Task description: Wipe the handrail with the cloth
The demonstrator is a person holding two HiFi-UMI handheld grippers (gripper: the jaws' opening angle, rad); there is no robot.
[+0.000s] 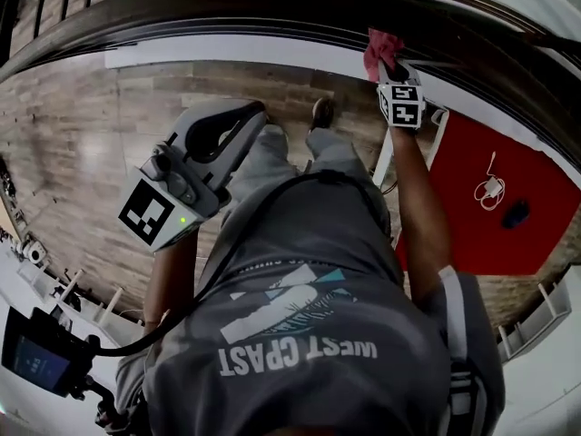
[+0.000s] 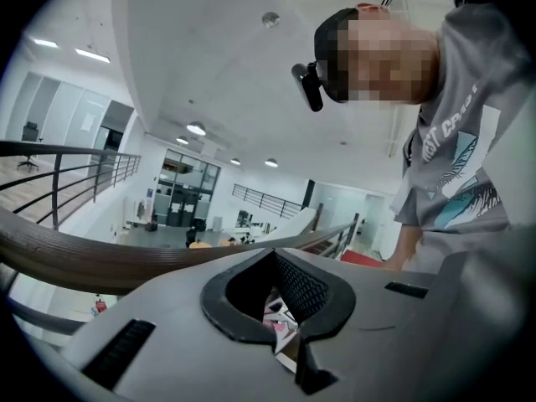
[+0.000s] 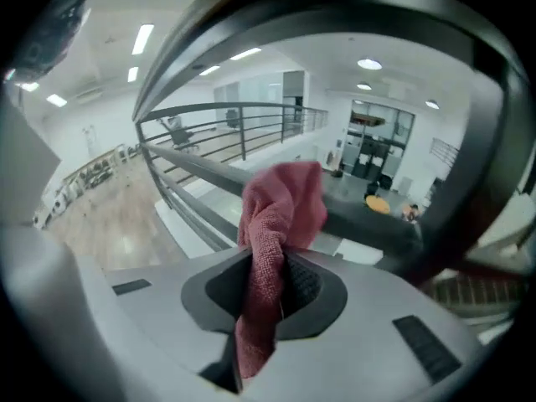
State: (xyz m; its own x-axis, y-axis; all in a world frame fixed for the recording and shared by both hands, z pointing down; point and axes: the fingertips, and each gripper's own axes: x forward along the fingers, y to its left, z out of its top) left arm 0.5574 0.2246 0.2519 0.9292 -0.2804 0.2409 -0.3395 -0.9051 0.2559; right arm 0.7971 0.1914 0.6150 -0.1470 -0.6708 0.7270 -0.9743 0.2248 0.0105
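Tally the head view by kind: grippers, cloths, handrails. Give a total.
Grippers: 2, the left gripper and the right gripper
Cloth: 1
Handrail: 1
Total: 4

Setting: upper gallery of a large open-plan office building.

Evidence:
- Left gripper view: curved wooden handrail (image 2: 84, 258) at 8 o'clock, edging an open atrium.
- Dark metal balustrades (image 2: 79, 170) and an office chair (image 2: 29, 132) at 9 o'clock.
- Glass-fronted rooms (image 2: 180, 198) at 10 o'clock.
- Recessed ceiling lights (image 2: 196, 128).
- Head view: wood-look plank floor (image 1: 82, 125) at 9 o'clock and a red floor mat (image 1: 495, 216) at 3 o'clock.
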